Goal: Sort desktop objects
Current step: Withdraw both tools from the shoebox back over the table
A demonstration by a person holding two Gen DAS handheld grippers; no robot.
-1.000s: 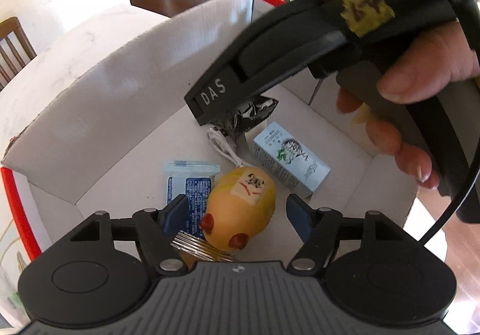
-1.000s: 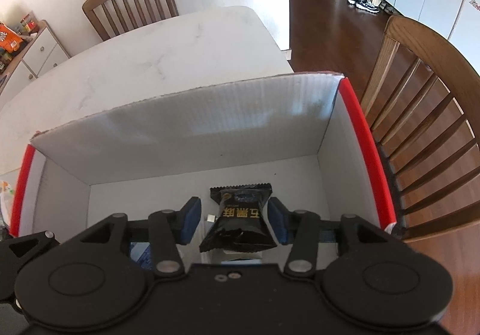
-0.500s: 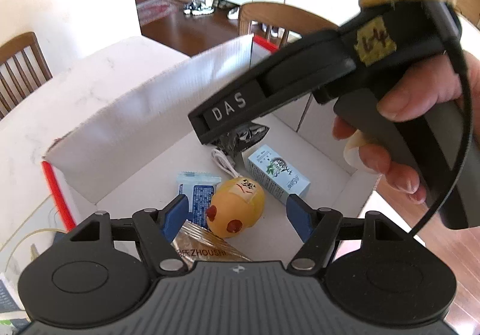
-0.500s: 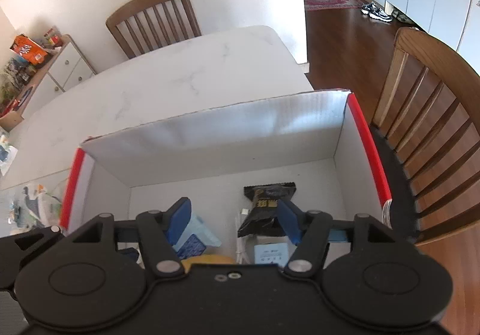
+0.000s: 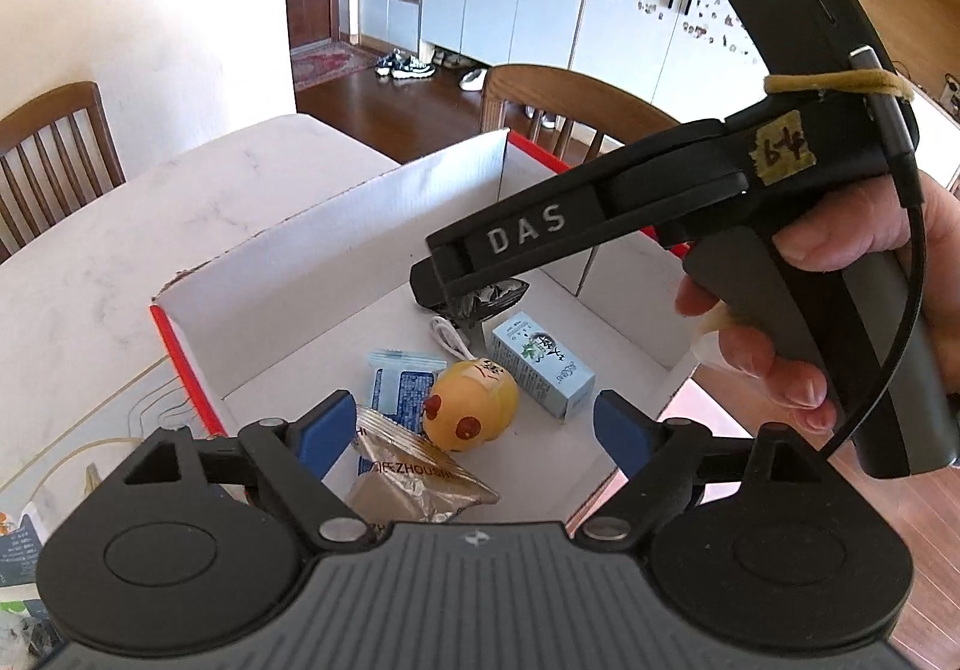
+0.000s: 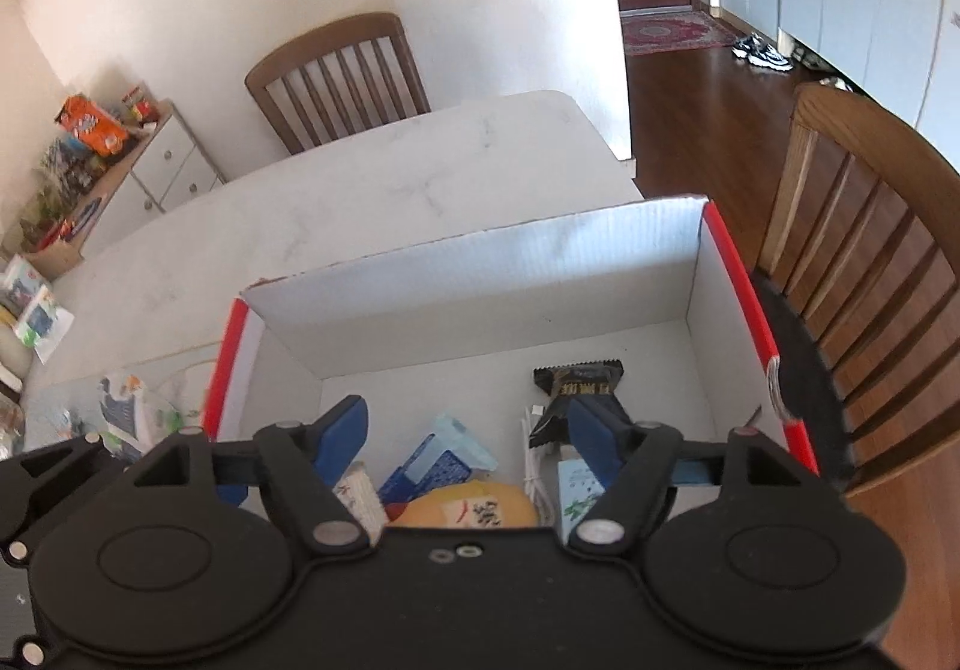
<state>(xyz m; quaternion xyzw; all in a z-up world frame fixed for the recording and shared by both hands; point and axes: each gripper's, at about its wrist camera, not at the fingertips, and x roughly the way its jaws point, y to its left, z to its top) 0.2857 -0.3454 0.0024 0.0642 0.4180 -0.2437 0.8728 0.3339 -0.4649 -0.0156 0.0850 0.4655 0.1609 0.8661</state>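
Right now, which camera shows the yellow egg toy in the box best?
The left wrist view: the yellow egg toy lies whole in the box, red spots and label visible. In the right wrist view only its top shows above the tool body.

One white cardboard box (image 5: 336,274) with red edges sits on the desk (image 5: 198,202). Inside it, counting from the left wrist view: one yellow egg-shaped toy (image 5: 474,412), one pale blue carton (image 5: 543,373), one blue-and-white sachet (image 5: 401,388), one brown foil snack pack (image 5: 414,481), one black snack packet (image 6: 579,379), one white cable (image 5: 449,337). Six items in the box. Two wooden chairs (image 6: 339,81) show in the right wrist view.
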